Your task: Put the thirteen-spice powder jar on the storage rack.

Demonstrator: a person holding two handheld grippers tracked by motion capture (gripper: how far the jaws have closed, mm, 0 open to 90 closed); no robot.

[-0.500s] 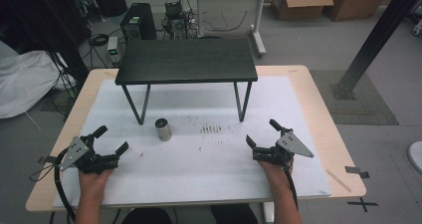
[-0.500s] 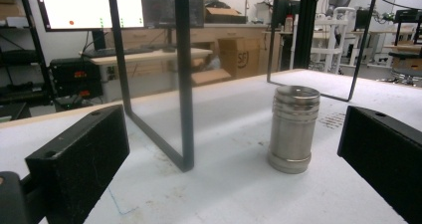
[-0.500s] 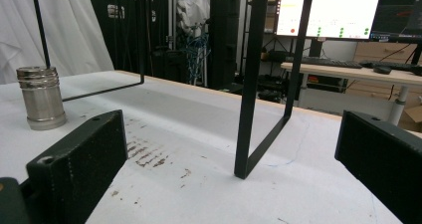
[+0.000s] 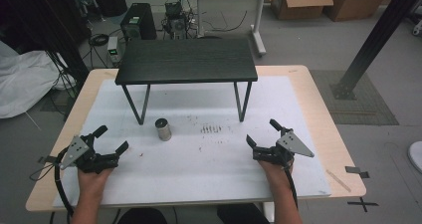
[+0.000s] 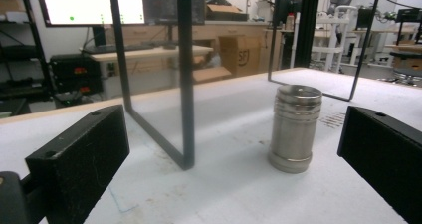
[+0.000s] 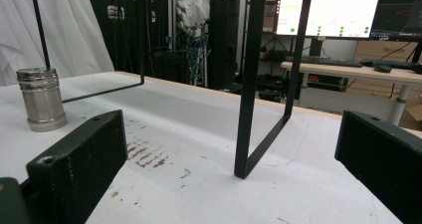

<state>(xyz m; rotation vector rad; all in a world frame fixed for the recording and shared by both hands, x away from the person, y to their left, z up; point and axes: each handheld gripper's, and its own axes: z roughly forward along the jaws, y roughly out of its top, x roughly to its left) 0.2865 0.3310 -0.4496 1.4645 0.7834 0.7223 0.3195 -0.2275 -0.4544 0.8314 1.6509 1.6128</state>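
Canister (image 5: pixel 294 128) stands upright – ridged rim clear in left gripper view.

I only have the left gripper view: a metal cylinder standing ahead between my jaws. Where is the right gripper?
Observer: The right gripper rests on the white mat, near the table's right side, jaws open and holding nothing.
Operator: Is anything on top of the black stand?
Observer: No, the black stand has a bare top in the high view.
Operator: Is the cylinder under it?
Observer: No, the metal cylinder stands upright just in front of the stand's left legs.
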